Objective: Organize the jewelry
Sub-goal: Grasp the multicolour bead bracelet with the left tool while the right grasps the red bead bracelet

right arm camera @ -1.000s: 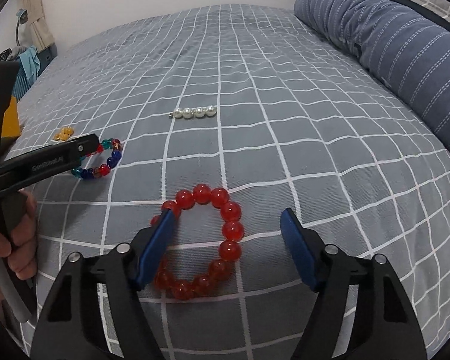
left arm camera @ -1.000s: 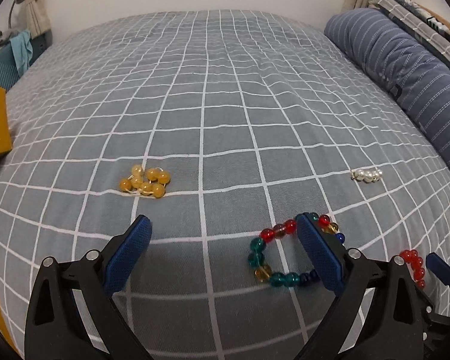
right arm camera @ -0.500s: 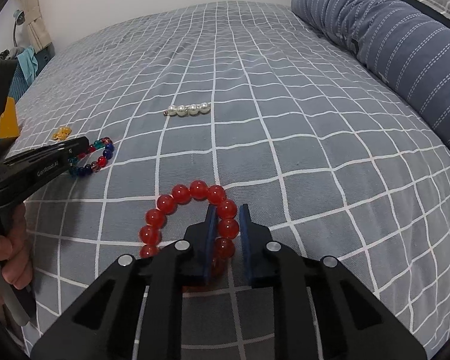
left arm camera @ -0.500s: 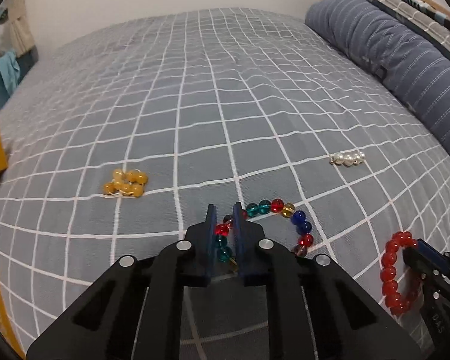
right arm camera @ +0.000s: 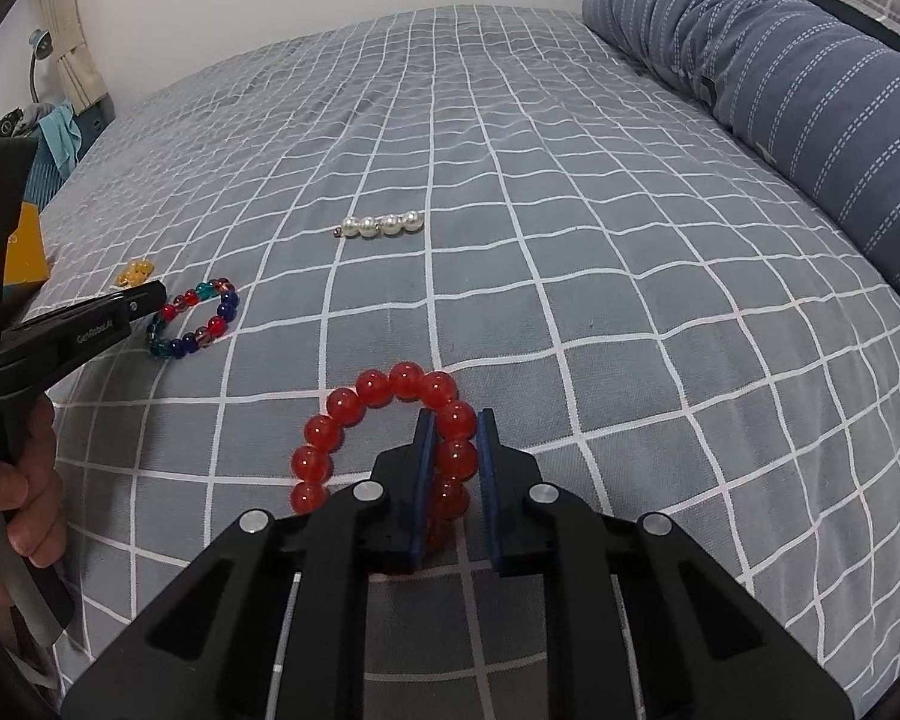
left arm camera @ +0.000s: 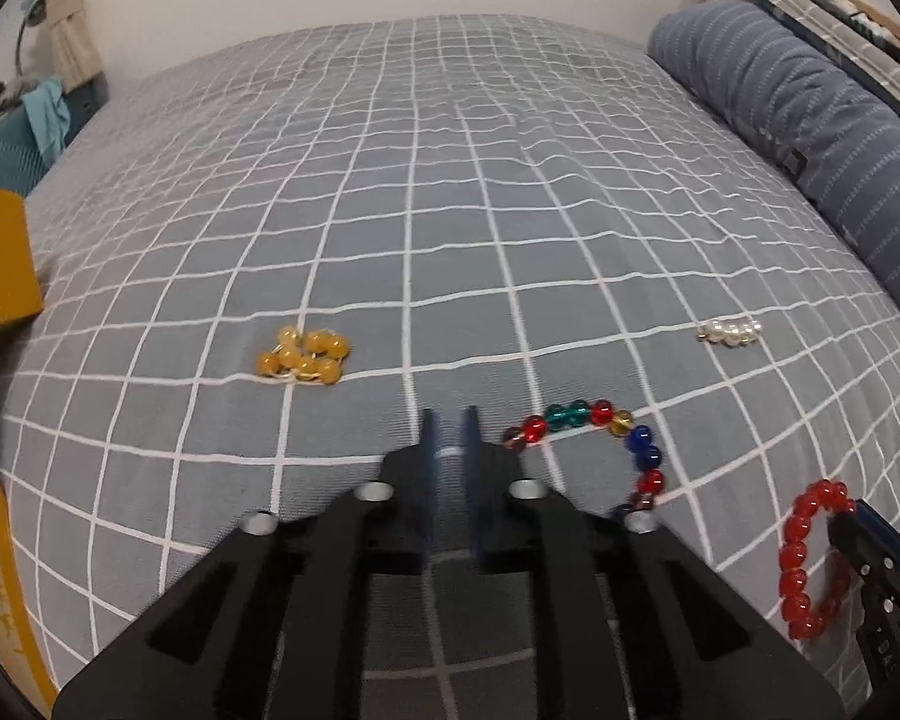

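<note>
**Red bracelet pinched on the bed**

The red bracelet [right arm camera: 390, 438] lies on the checked bed [right arm camera: 570, 300], its near beads hidden under the right tongs [right arm camera: 455, 444], clamped on it. Left tongs [left arm camera: 450, 438] stand nearly closed (grip unclear) beside the multicolour bracelet [left arm camera: 600, 450].

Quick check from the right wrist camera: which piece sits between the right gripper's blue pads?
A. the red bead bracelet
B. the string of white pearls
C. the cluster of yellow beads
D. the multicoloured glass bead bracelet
A: the right gripper has its pads closed around one side of the red bead bracelet on the checked bedsheet.
</note>
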A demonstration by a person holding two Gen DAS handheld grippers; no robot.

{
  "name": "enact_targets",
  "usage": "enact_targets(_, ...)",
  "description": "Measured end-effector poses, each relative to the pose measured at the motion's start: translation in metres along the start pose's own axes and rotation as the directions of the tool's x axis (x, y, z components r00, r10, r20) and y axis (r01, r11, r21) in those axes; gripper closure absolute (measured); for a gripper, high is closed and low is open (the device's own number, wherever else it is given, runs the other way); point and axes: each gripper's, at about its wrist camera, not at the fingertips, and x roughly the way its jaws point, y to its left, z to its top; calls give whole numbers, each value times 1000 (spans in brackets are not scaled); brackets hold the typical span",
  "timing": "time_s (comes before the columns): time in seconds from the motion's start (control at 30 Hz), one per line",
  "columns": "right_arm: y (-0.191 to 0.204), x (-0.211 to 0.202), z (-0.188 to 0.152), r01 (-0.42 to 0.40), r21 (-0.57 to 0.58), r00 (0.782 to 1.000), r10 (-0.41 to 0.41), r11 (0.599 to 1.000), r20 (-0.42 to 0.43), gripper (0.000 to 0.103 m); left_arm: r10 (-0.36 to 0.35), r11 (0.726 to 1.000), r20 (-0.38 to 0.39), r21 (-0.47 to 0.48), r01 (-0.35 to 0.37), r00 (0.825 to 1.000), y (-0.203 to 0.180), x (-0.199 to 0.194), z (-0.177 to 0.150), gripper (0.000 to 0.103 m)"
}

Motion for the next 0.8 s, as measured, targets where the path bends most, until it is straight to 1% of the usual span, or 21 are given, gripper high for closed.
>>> enact_targets(0.03, 0, 0, -1, 1, 0, 1000, -1, 1000, 0, 90, 1, 1000, 7, -8, -1, 1000, 1, 1, -1, 71)
enact_targets(0.07, 0, 1, -2, 1, 0, 1000, -1, 1000, 1, 90, -1, 1000, 16, -15, 1, 1000, 2, 1, -2, 63)
enact_targets(0.1, 0, 1, -2, 1, 0, 1000, -1, 1000, 2, 90, -3, 1000, 24, -18, 4, 1000, 3, 1, -3, 60)
enact_targets(0.13, 0, 1, -3, 0, 0, 1000, 0, 1000, 3, 90, -1, 1000, 24, -19, 1, 1000, 2, 2, -3, 53)
enact_targets(0.17, 0, 2, -3, -1, 1, 1000, 1, 1000, 1, 90, 6, 1000, 24, -19, -5, 1000, 2, 4, -4, 49)
enact_targets(0.33, 2, 2, -4, 2, 0, 1000, -2, 1000, 0, 90, -6, 999, 30, -34, 7, 1000, 2, 8, -2, 47)
enact_targets(0.43, 3, 3, -4, 9, -1, 1000, -9, 1000, 1, 90, 5, 1000, 27, -10, -4, 1000, -1, 11, -4, 46)
enact_targets(0.47, 3, 3, -4, 12, -2, 1000, -12, 1000, 3, 90, -1, 1000, 34, -12, 1, 999, 0, 10, -4, 46)
enact_targets(0.6, 3, 6, -5, 13, -5, 1000, -13, 1000, 10, 90, -84, 994, 77, -67, 89, 993, 13, 3, -7, 42)
enact_targets(0.7, 3, 8, -6, 15, -7, 1000, -14, 1000, 14, 89, -99, 992, 96, -75, 106, 990, 14, 1, -8, 41)
enact_targets(0.8, 3, 9, -7, 21, -10, 1000, -21, 1000, 20, 89, -101, 993, 101, -44, 106, 990, 9, 1, -8, 39)
